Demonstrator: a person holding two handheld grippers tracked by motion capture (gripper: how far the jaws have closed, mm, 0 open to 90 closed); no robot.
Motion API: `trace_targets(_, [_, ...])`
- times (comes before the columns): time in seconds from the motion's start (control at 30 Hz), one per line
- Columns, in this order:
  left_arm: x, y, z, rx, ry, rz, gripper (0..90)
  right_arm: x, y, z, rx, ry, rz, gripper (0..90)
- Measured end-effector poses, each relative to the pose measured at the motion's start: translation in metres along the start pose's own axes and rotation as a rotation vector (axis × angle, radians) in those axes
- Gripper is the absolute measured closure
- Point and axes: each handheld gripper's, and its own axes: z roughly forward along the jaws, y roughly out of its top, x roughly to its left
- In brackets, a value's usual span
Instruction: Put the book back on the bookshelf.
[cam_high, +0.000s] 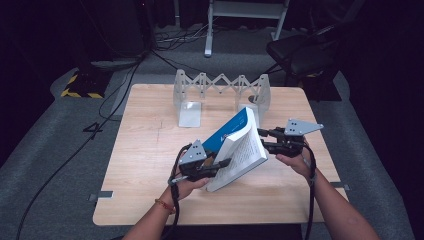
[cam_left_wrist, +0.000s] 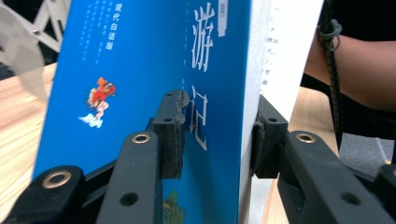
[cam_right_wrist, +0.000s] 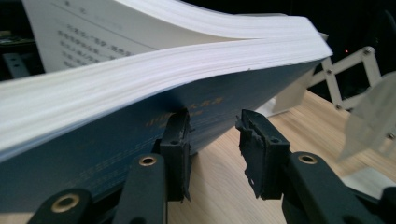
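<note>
A thick book (cam_high: 240, 145) with a blue cover hangs tilted above the wooden table (cam_high: 145, 150), its pages fanned partly apart. My left gripper (cam_high: 222, 165) clamps its lower end. In the left gripper view one pad lies on the blue cover (cam_left_wrist: 140, 56) and the other on the white page side, so this gripper (cam_left_wrist: 217, 116) is shut on the book. My right gripper (cam_high: 261, 139) is at the book's right edge. In the right gripper view its jaws (cam_right_wrist: 215, 121) stand apart with bare table showing between them. One fingertip (cam_right_wrist: 180, 126) touches the book's back cover (cam_right_wrist: 93, 158).
A grey expanding bookend rack (cam_high: 220, 87) stands at the table's far side, with upright metal plates at both ends. One plate (cam_right_wrist: 369, 116) is near my right gripper. A dark chair (cam_high: 300, 55), cables and a white frame (cam_high: 245, 10) lie beyond the table.
</note>
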Motion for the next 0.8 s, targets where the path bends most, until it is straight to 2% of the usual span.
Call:
trace_targets(0.07, [0.0,-0.002,-0.007,-0.001,0.006,0.0,62.4,0.008,0.004,0.002,-0.003,0.015,-0.031,62.5])
trace_targets(0.2, [0.001,-0.005,-0.016,-0.01,0.017,-0.008,62.5,0.02,0.011,0.005,-0.02,0.057,-0.056,59.1])
trace_targets(0.27, [0.002,-0.006,-0.02,-0.007,0.021,-0.011,62.6,0.026,0.015,0.008,-0.024,0.06,-0.07,59.0])
trace_targets(0.33, [0.004,-0.007,-0.023,-0.007,0.014,-0.025,62.6,0.03,0.019,0.012,-0.029,0.061,-0.081,58.6])
trace_targets(0.4, [0.007,-0.009,-0.023,-0.012,-0.011,-0.052,63.3,0.031,0.022,0.016,-0.034,0.067,-0.073,58.3])
trace_targets(0.47, [0.01,-0.008,-0.02,-0.013,-0.036,-0.064,64.5,0.032,0.023,0.018,-0.037,0.064,-0.075,58.2])
trace_targets(0.57, [0.015,-0.008,-0.011,-0.032,-0.084,-0.102,65.7,0.028,0.02,0.014,-0.035,0.051,-0.056,58.2])
trace_targets(0.67, [0.015,-0.003,0.001,-0.024,-0.101,-0.09,65.6,0.026,0.018,0.006,-0.029,0.023,-0.067,58.2])
trace_targets(0.77, [0.012,0.001,0.01,-0.021,-0.12,-0.078,65.5,0.02,0.014,-0.007,-0.03,0.008,-0.054,58.1])
trace_targets(0.8, [0.01,0.004,0.019,-0.029,-0.137,-0.082,65.5,0.018,0.012,-0.012,-0.034,0.0,-0.055,58.1])
